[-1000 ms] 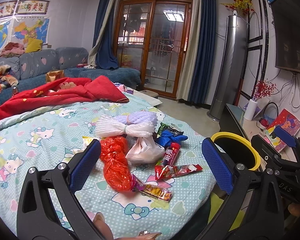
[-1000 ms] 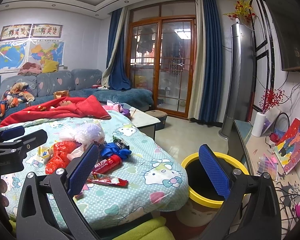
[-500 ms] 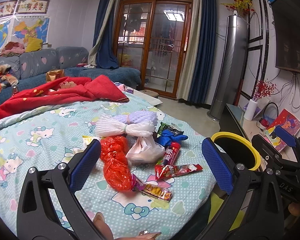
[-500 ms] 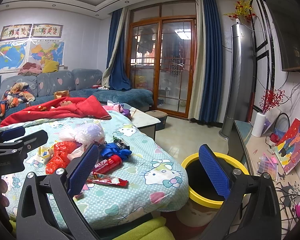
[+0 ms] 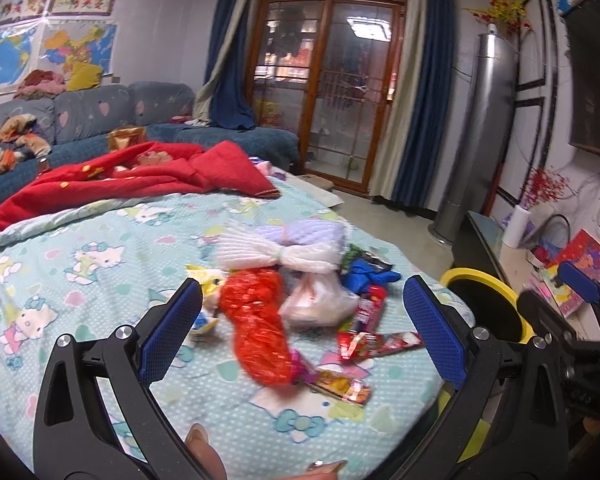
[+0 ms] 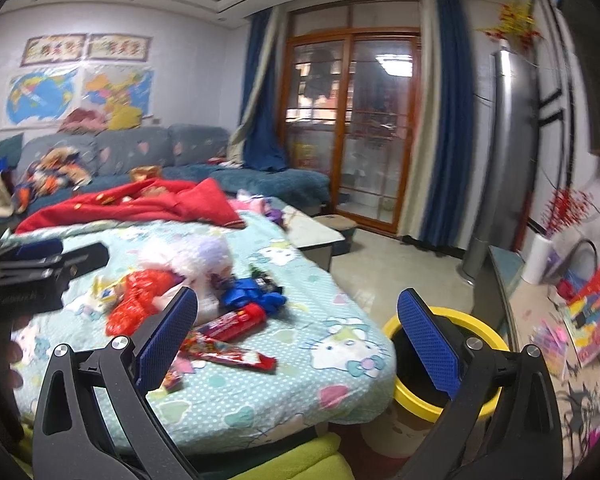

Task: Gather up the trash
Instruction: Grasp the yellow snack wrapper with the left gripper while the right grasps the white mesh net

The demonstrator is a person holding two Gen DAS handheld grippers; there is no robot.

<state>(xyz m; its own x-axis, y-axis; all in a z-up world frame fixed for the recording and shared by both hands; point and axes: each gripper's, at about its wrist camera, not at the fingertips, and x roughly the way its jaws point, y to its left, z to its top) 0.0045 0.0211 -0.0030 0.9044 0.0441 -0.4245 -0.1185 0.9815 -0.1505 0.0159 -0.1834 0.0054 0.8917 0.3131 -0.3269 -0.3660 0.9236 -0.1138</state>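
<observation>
**A:** Looks like the reach-in step, nothing picked up yet. Left tool (image 5: 302,326) is spread wide and empty, hanging above the red crinkly bag (image 5: 260,334) on the bed (image 5: 100,280), touching nothing. Right tool (image 6: 296,344) is also wide and empty (aimed between the bed edge and the bin).

**B:** Agreed. The trash pile sits just left of the yellow-rimmed bin (image 5: 482,306): snack wrappers (image 5: 378,344) nearest it, white foam netting (image 5: 276,254) behind them. My guess for the next move: lower the left tool over the bag, squeeze, carry it to the bin.
</observation>
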